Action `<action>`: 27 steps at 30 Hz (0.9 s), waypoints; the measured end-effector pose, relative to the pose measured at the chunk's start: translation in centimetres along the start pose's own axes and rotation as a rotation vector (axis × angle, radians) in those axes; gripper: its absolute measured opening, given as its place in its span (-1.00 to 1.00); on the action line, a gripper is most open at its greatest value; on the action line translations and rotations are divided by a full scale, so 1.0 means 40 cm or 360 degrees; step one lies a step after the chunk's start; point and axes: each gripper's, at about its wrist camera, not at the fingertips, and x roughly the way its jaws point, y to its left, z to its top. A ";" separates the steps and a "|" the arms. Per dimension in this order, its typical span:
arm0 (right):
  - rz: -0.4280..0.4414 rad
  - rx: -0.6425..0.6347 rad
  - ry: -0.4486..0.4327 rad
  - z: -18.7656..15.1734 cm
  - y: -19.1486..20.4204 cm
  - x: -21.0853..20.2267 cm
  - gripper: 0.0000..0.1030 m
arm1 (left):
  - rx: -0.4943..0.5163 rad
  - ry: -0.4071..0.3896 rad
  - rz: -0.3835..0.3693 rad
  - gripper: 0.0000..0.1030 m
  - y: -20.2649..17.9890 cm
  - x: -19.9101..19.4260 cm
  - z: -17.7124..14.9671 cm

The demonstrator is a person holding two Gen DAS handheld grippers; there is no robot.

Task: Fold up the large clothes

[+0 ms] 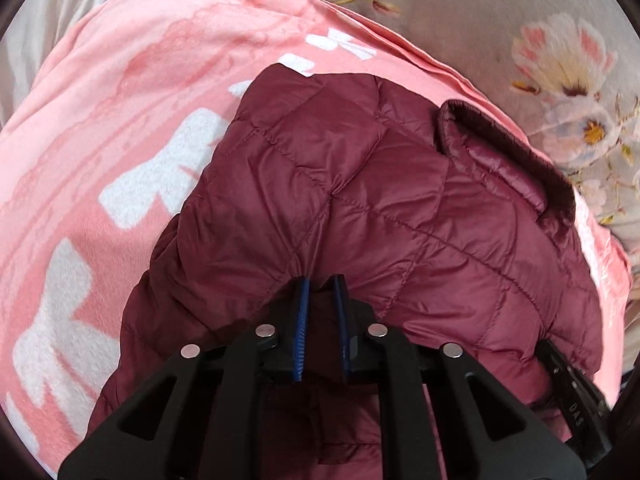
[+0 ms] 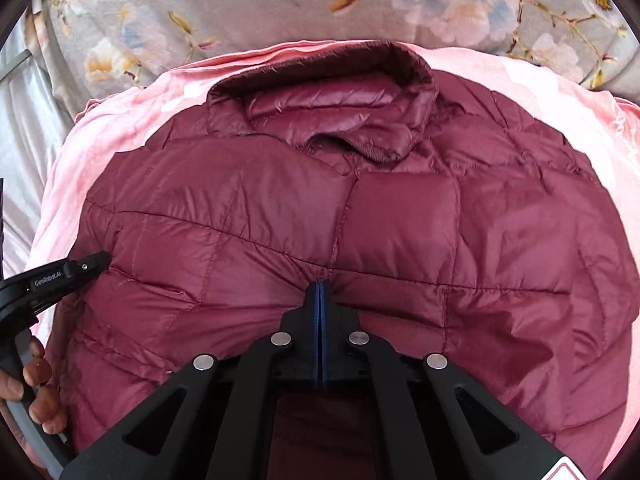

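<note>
A maroon quilted puffer jacket (image 1: 360, 184) lies on a pink blanket (image 1: 120, 100). Its collar (image 2: 340, 104) points away from me in the right wrist view. My left gripper (image 1: 322, 284) is shut on a bunched fold of the jacket, with fabric pinched between its blue pads (image 1: 303, 312). My right gripper (image 2: 320, 286) is shut tight on the jacket's near edge (image 2: 400, 240). The left gripper also shows at the left edge of the right wrist view (image 2: 86, 264), beside the jacket's side, with the person's hand (image 2: 38, 384) below it.
The pink blanket with white patches (image 1: 160, 168) lies over a grey floral bedcover (image 2: 240, 8). Plain grey sheet (image 2: 20, 128) shows at the far left. The right gripper's tool shows at the lower right of the left wrist view (image 1: 576, 404).
</note>
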 end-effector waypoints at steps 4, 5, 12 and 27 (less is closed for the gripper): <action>0.0003 0.0012 -0.0013 -0.011 -0.004 0.007 -1.00 | 0.0078 -0.0045 0.0061 -0.77 -0.019 0.005 -0.013; 0.0016 0.0027 -0.0019 -0.011 -0.008 0.006 -1.00 | 0.0090 -0.0055 0.0071 -0.77 -0.022 0.006 -0.017; 0.0091 0.0091 0.0004 0.006 -0.033 -0.012 -1.00 | 0.0182 -0.0102 0.0143 -0.77 -0.041 0.002 -0.025; 0.0088 0.0243 -0.0101 0.250 -0.126 -0.030 -0.80 | 0.0149 -0.0006 -0.0286 -0.75 -0.215 -0.005 0.265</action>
